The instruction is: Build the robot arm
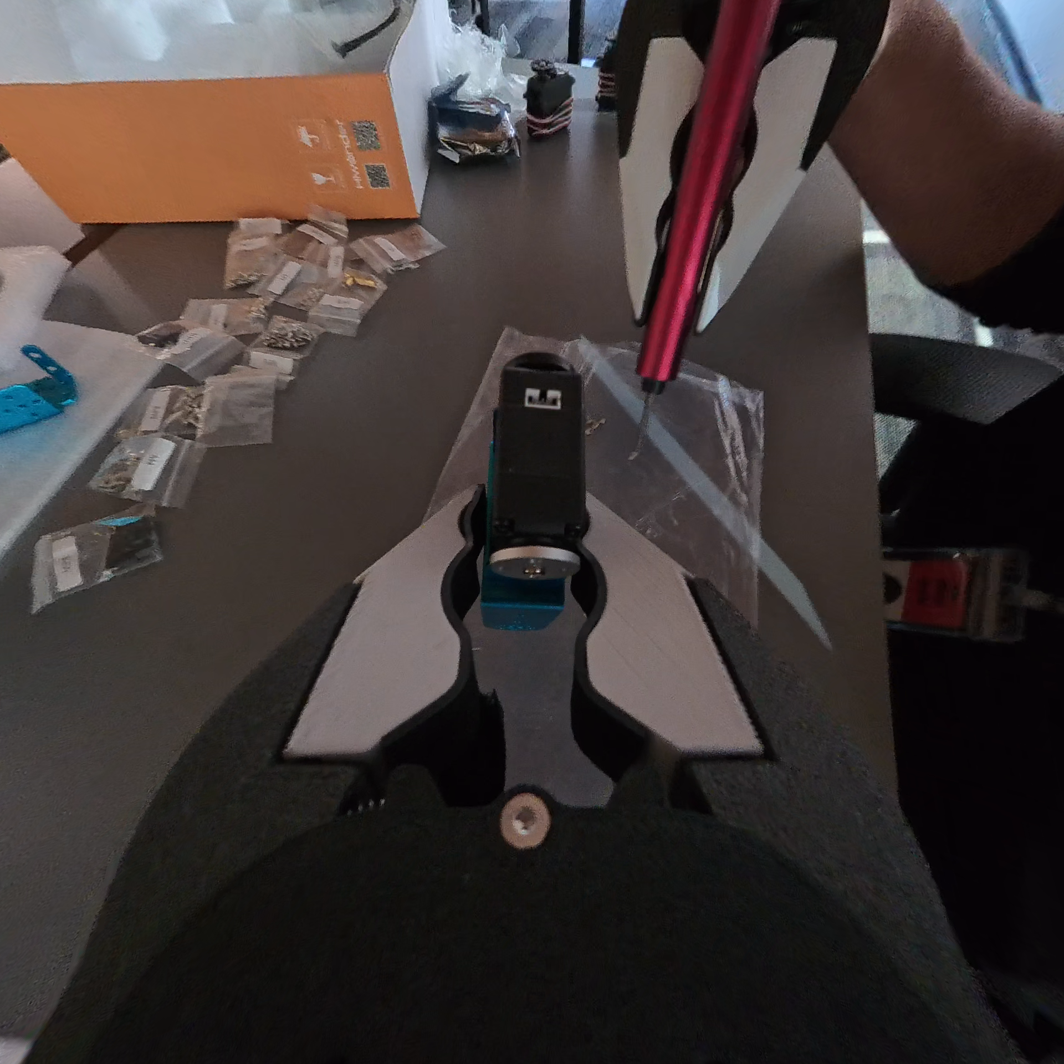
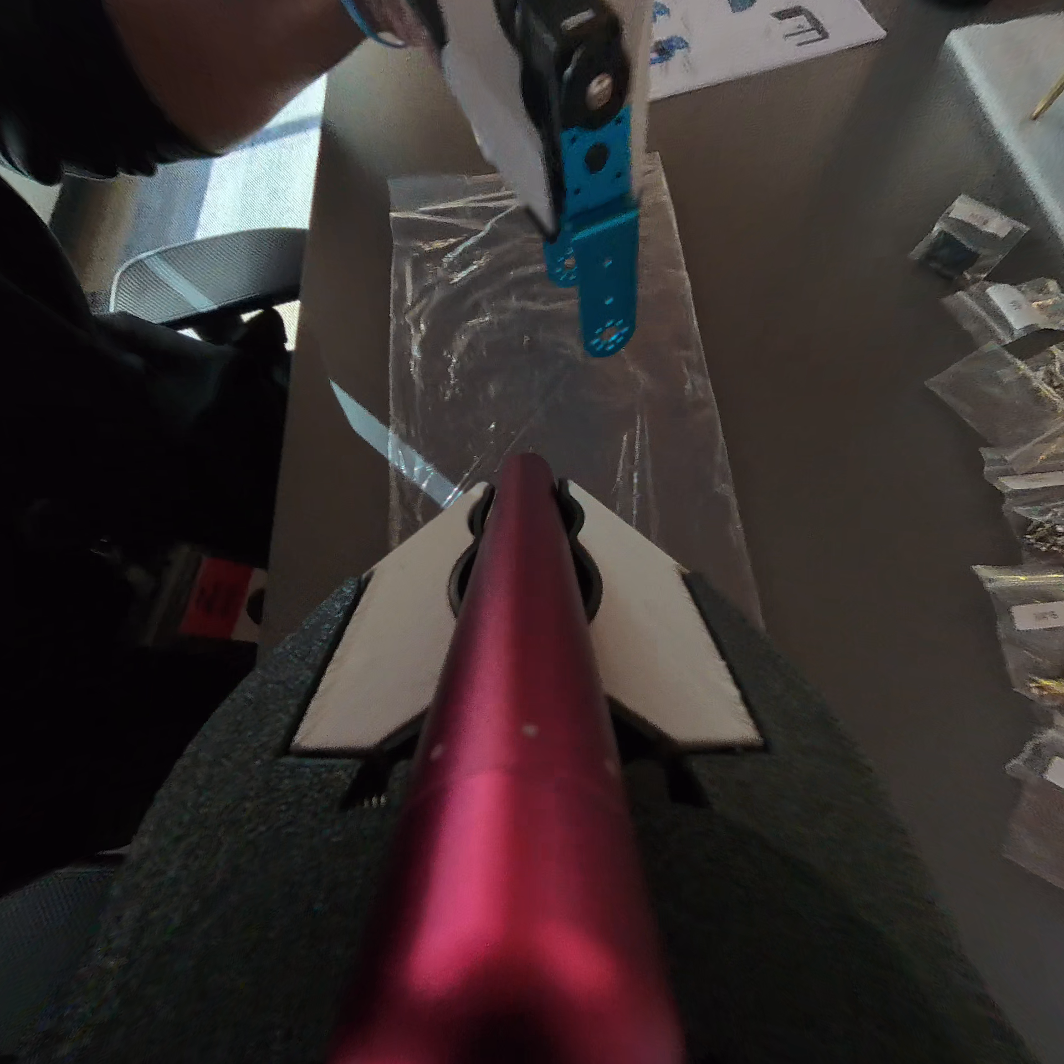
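My left gripper (image 1: pixel 532 509) is shut on a black servo motor (image 1: pixel 538 455) with a silver horn disc and a blue metal bracket (image 1: pixel 518 607) fixed to it, held above the dark table. My right gripper (image 2: pixel 524 489) is shut on a red screwdriver (image 2: pixel 518 719). In the left wrist view the right gripper (image 1: pixel 671 322) comes down from the top right, and the red screwdriver (image 1: pixel 699 201) has its thin bit over a clear plastic bag (image 1: pixel 685 460), just right of the servo. In the right wrist view the left gripper (image 2: pixel 553 230) holds the servo (image 2: pixel 576 63) and blue bracket (image 2: pixel 604 259) above the clear bag (image 2: pixel 518 357).
Several small bags of screws (image 1: pixel 242 368) lie at left, beside an orange and white box (image 1: pixel 201 149). A second servo (image 1: pixel 547 103) stands at the back. A blue bracket (image 1: pixel 34 391) lies on white foam at far left. Screw bags (image 2: pixel 1025 460) line the right. A person's arm (image 1: pixel 950 144) reaches in. The gap from one gripper's tips to the other's is roughly 11 cm.
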